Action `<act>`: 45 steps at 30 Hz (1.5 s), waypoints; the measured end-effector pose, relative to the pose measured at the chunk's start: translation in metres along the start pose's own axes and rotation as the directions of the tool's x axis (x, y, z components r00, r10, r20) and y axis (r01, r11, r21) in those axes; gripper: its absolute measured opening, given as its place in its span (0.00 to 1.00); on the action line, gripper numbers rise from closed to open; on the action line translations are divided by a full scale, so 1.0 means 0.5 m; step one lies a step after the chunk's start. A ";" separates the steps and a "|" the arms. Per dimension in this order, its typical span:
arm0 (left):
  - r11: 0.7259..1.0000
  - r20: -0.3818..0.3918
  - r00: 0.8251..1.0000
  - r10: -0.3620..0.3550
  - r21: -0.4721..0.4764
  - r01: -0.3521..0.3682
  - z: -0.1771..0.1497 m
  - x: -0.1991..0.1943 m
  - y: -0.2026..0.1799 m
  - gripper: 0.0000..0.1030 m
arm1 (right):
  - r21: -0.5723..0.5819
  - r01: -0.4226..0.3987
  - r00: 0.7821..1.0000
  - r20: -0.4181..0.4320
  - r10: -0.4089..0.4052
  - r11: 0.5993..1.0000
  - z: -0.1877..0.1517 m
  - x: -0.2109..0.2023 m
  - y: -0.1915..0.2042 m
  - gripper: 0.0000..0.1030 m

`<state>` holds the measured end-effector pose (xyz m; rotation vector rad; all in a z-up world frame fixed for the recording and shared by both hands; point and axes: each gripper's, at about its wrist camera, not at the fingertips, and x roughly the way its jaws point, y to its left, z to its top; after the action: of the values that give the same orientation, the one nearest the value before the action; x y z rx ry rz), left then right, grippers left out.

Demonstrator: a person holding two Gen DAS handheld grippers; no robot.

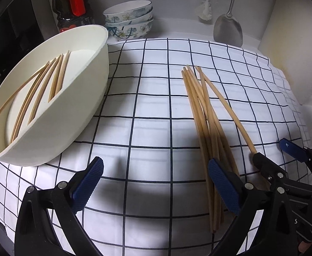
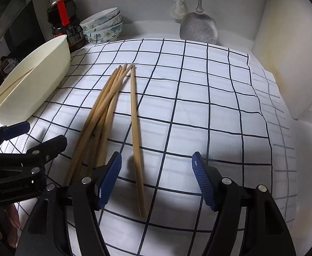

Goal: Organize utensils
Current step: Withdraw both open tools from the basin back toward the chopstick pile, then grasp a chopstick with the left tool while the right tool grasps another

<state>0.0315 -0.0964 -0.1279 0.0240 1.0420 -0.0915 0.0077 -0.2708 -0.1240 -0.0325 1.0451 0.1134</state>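
Checked cloth (image 2: 198, 98) covers the worktop; my cream bowl (image 1: 85, 81) sits far left with chopsticks (image 1: 38, 93) inside. Loose chopsticks (image 2: 104, 111) fan ahead, one stick (image 2: 135, 140) between my spread right gripper (image 2: 157, 177). Left gripper (image 1: 156, 183) gapes, empty, beside them.

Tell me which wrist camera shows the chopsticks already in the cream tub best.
The left wrist view. It looks down into the cream tub, so the chopsticks inside show along most of their length on its floor. The right wrist view sees the tub mainly from outside; only one chopstick shows, leaning along the inner wall.
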 end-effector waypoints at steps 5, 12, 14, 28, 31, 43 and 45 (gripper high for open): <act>1.000 -0.013 1.000 0.004 0.002 -0.004 0.002 0.017 -0.005 0.94 | -0.006 0.005 1.000 -0.003 -0.005 1.000 0.000 0.006 -0.005 0.64; 1.000 -0.025 1.000 -0.001 -0.001 0.001 0.001 0.027 -0.009 0.94 | -0.023 0.005 1.000 -0.012 -0.006 1.000 0.000 0.015 -0.008 0.64; 1.000 -0.024 1.000 -0.002 -0.001 0.002 0.002 0.029 -0.008 0.94 | -0.032 0.012 1.000 -0.015 -0.012 0.999 0.000 0.019 -0.006 0.64; 1.000 -0.047 0.999 0.006 0.011 -0.005 0.013 0.052 -0.031 0.94 | -0.022 0.082 0.997 0.002 -0.082 0.996 0.012 0.025 -0.064 0.64; 1.000 -0.051 0.999 0.017 -0.018 -0.018 0.019 0.058 -0.026 0.95 | -0.029 0.083 0.997 0.006 -0.083 0.996 0.013 0.026 -0.070 0.64; 0.999 -0.022 0.999 0.028 -0.046 -0.029 0.053 0.069 -0.027 0.81 | -0.175 0.045 0.999 0.015 -0.043 0.983 0.068 0.061 -0.039 0.64; 0.999 -0.011 1.000 0.022 -0.036 -0.022 0.056 0.065 -0.027 0.65 | -0.181 0.023 1.000 0.006 -0.023 0.983 0.074 0.065 -0.042 0.63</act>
<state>0.0709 -0.1139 -0.1416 0.0030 1.0534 -0.0522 0.0580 -0.2864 -0.1343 -0.2090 1.0280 0.1873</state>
